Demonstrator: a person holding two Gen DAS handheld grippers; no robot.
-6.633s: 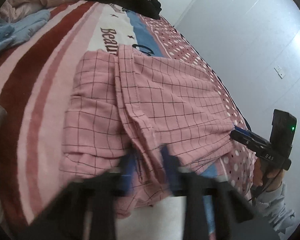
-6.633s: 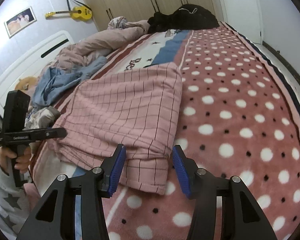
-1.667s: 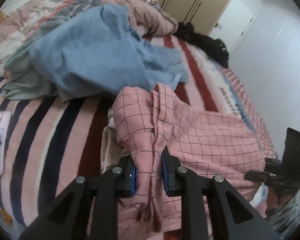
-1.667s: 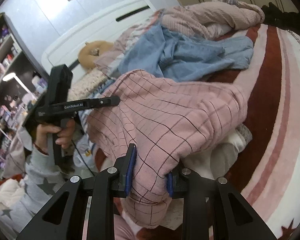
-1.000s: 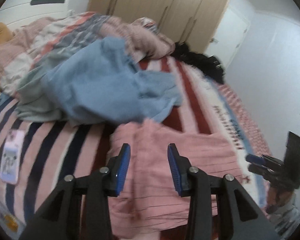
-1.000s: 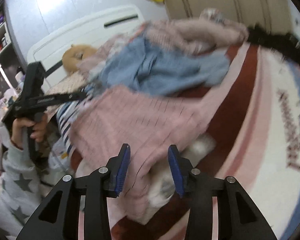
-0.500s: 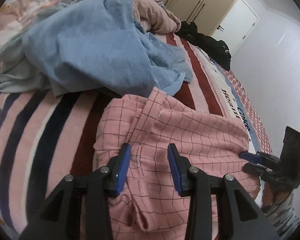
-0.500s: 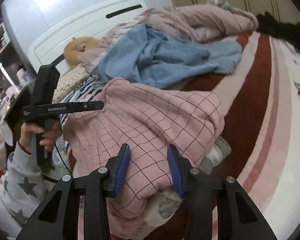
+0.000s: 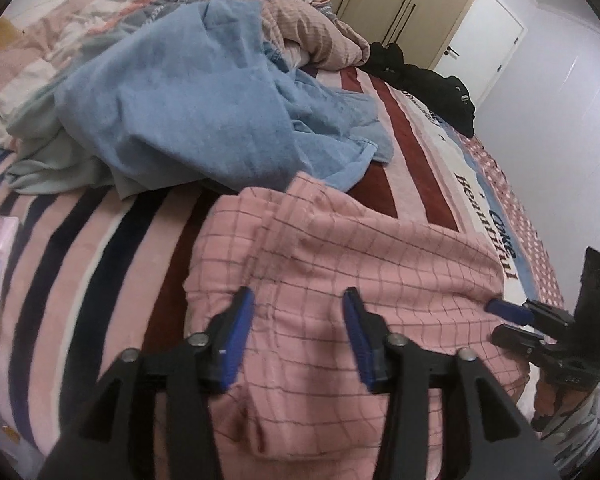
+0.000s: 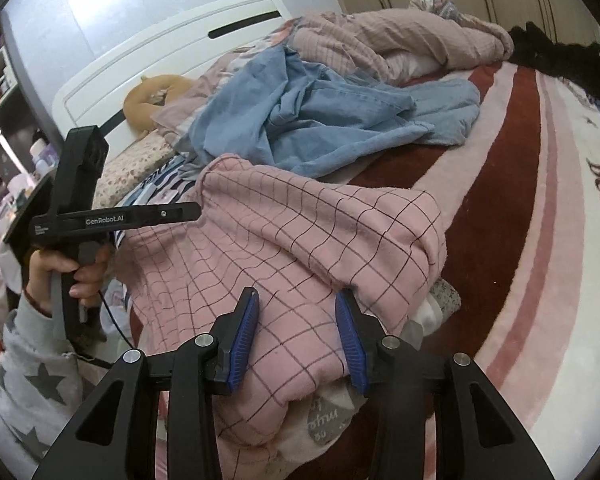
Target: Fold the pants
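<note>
- Left gripper [image 9: 296, 324] is hovering w/ jaws spread wide, nothing between the blue pads; it's sitting just above the near part of the pink checked pants [image 9: 340, 280]. Prob. parked there because the bundle is already put down and the person is sizing up whether it needs a pat or a tidy.
- Right gripper [image 10: 296, 334] is likewise gaping, pads either side of a hump of cloth but not squeezing it, as far as I can tell. It's coming at the pants from the opposite end, so the two tools are bracketing the bundle btwn them.
- The pants are lying as a thick, multi-layer fold near the bed's edge, partly resting on a whitish printed garment [image 10: 332, 420] underneath, which is poking out at the near corner. Looks like they're being stacked on it as a pile.
- Fold isn't crisp: top layer is bulging and one corner is drooping over the stack's side, so I'd say folding is basically done but could use squaring up.
- Just beyond, a crumpled blue garment [image 9: 188, 112] is heaped on the striped blanket [image 9: 80, 264], close to the pants' far edge; likely next in line.
- Farther out: a pink quilt [image 10: 400, 44] is bunched by the headboard [image 10: 160, 52], and dark clothes [image 9: 424, 76] are lying near the wardrobe end.
</note>
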